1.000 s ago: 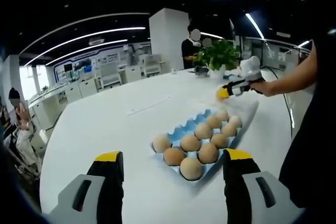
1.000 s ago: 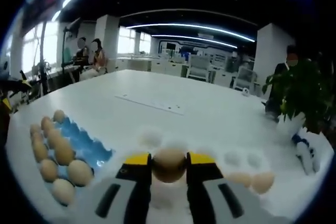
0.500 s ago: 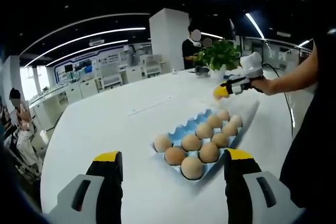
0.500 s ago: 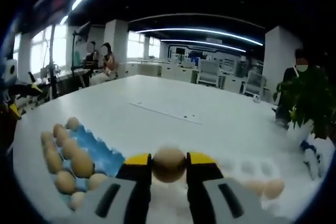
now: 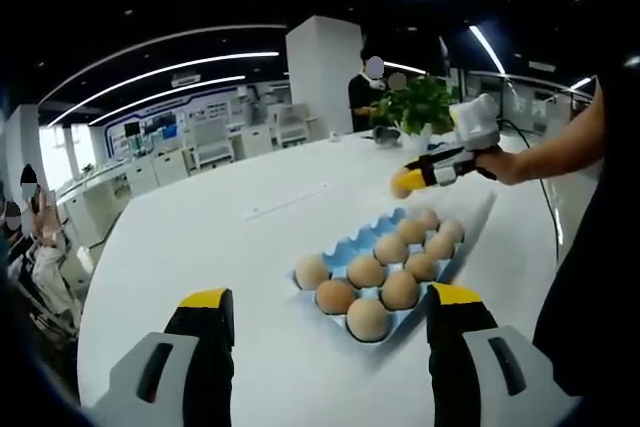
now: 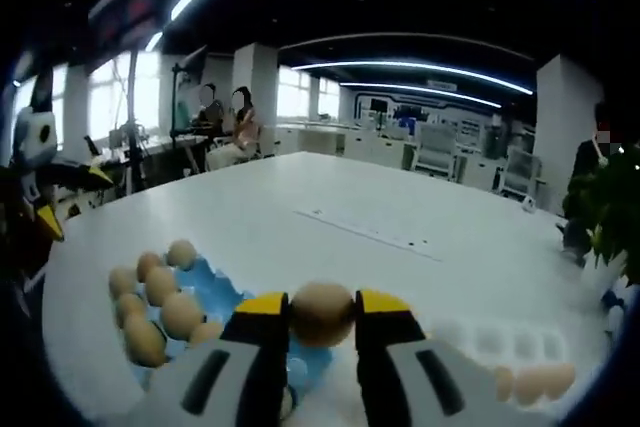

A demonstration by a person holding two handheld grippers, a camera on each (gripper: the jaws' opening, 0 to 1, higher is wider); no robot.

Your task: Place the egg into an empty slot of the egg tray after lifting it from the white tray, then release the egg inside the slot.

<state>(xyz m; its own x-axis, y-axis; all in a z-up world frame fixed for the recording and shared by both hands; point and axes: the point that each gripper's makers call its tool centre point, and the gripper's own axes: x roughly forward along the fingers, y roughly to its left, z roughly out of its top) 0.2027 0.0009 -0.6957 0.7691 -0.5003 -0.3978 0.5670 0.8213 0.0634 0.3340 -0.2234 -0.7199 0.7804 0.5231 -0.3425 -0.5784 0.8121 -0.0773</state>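
Observation:
A brown egg [image 6: 322,314] is pinched between the yellow-tipped jaws of my right gripper [image 6: 322,309], held in the air over the near end of the blue egg tray [image 6: 218,285]. Several eggs [image 6: 150,292] fill that tray's left rows. In the left gripper view the right gripper [image 5: 428,173] hangs above the far end of the blue egg tray [image 5: 350,244], held by a hand. The white tray [image 6: 480,339] lies to the right with two eggs [image 6: 545,379] in it. My left gripper [image 5: 330,297] stands open and empty just short of the tray.
The white table [image 5: 200,237] is round and wide, with a thin strip [image 5: 285,201] lying on it. A potted plant [image 5: 420,105] stands at its far edge. People sit and stand around the office behind. The left gripper [image 6: 40,202] shows at the left edge of the right gripper view.
My right gripper has carried the egg away from the white tray toward the blue egg tray, which now lies closer under it. The left gripper has stayed put.

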